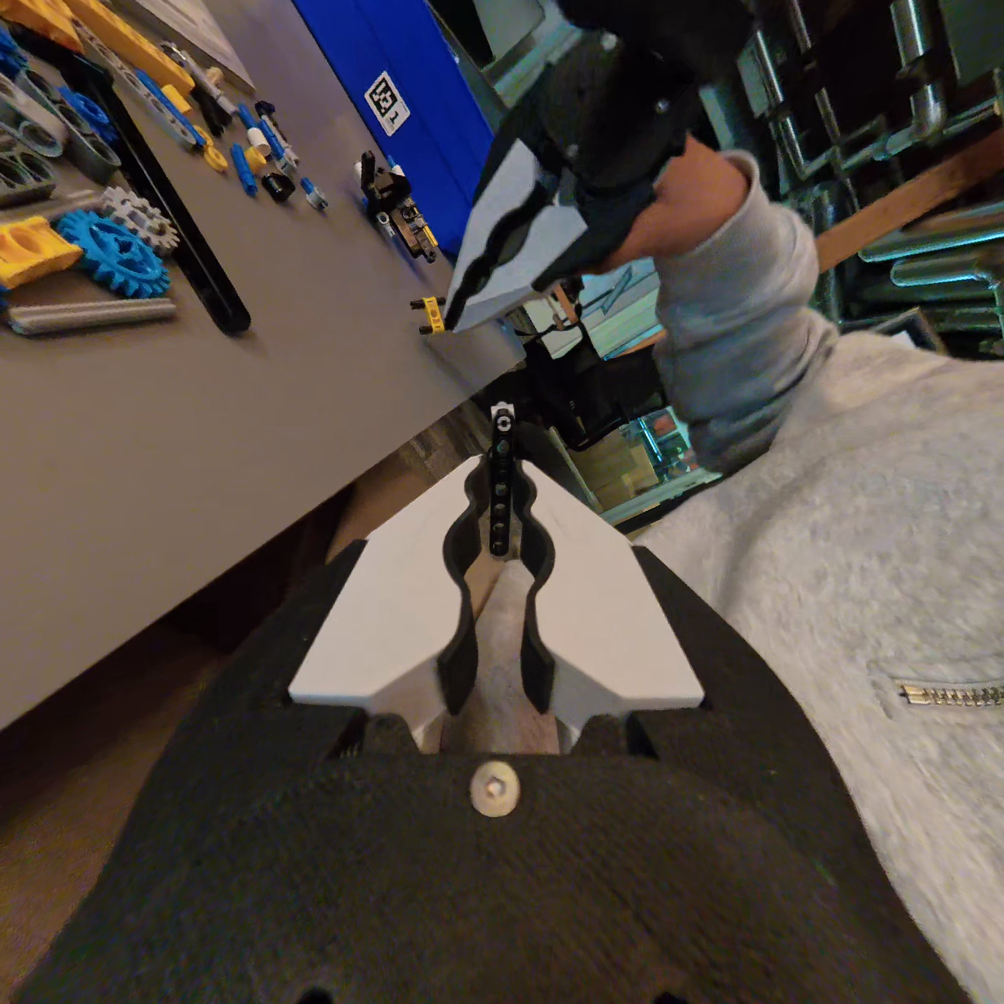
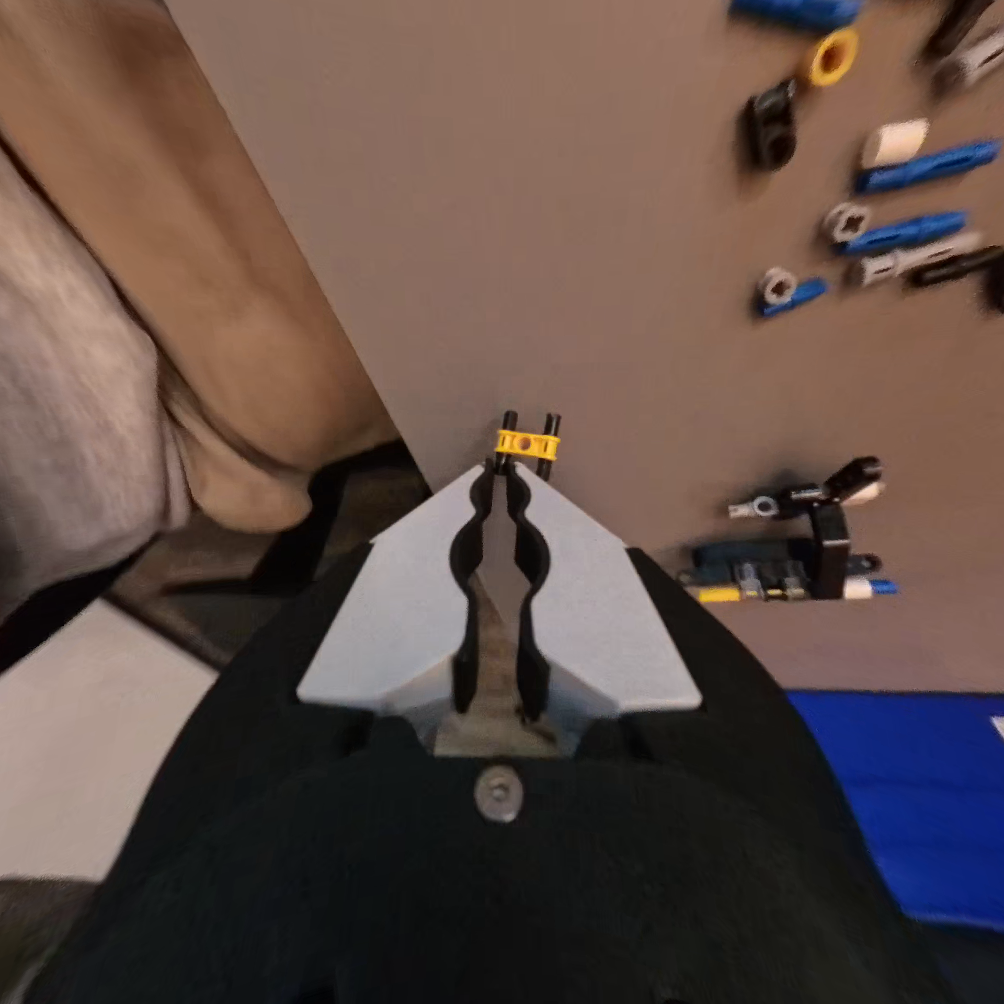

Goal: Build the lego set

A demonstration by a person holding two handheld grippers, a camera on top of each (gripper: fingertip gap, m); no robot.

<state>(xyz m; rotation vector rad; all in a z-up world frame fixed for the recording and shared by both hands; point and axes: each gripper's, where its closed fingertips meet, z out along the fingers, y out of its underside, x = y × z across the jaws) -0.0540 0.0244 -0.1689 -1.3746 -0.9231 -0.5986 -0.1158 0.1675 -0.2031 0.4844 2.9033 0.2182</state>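
1. The build looks early: one small black assembly [image 2: 788, 559] with yellow, white and blue bits lies on the grey table [image 1: 304, 337], and most parts are still loose, so I judge the bulk of the work remains
2. The left gripper [image 1: 501, 478] has its fingers clamped on a thin black beam [image 1: 501, 489] with a row of holes and a white piece at its far tip; it is held off the table edge, above the floor
3. The right gripper [image 2: 501, 468] has its fingers closed on one black pin of a small yellow connector [image 2: 526, 444] carrying two pins, held just over the table's near edge
4. Joining these two held pieces is probably the step in hand
5. Farther out lie blue pins [image 2: 923, 163], a yellow ring [image 2: 834, 57], a blue gear [image 1: 117, 255], a grey gear [image 1: 140, 217], yellow panels and a blue box [image 1: 402, 108]
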